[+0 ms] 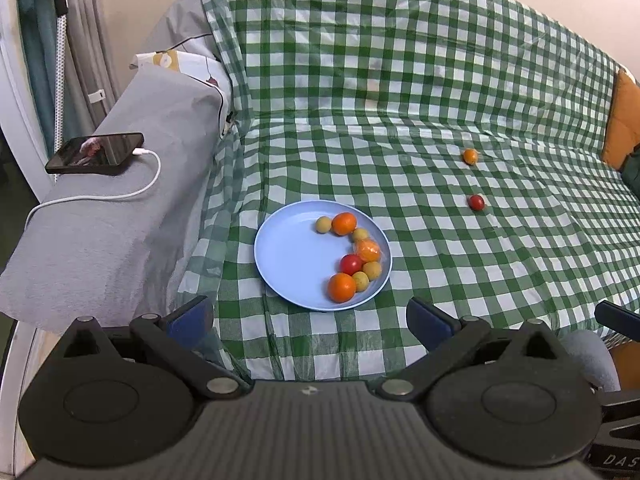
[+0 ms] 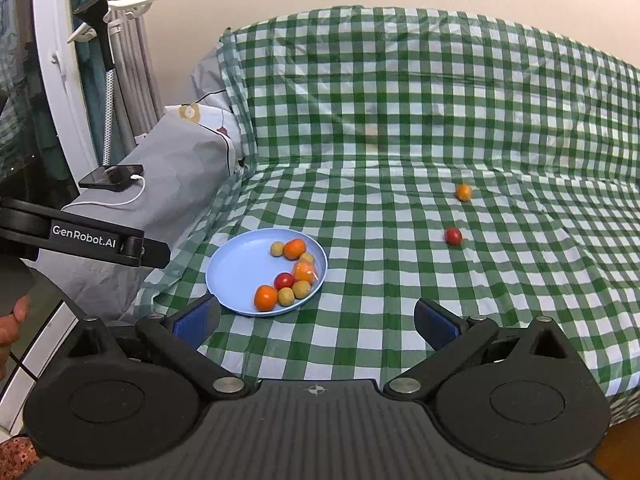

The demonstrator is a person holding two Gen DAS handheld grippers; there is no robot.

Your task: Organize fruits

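green check cloth (image 1: 400, 80) over sofa; plate (image 1: 288, 256) holds fruit; red tomato (image 1: 476, 202), orange (image 1: 470, 156) right of plate; left gripper (image 1: 308, 320), right gripper (image 2: 318, 322) spread, empty.

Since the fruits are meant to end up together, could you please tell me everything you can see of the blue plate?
The blue plate is round, pale blue and shallow with a raised rim, and looks like plastic. It lies flat on the green checked cloth near the grey armrest. Its left half is bare; small orange, red and yellowish fruits cluster along its right side, one orange one seemingly in clear wrap. Neither gripper touches it.
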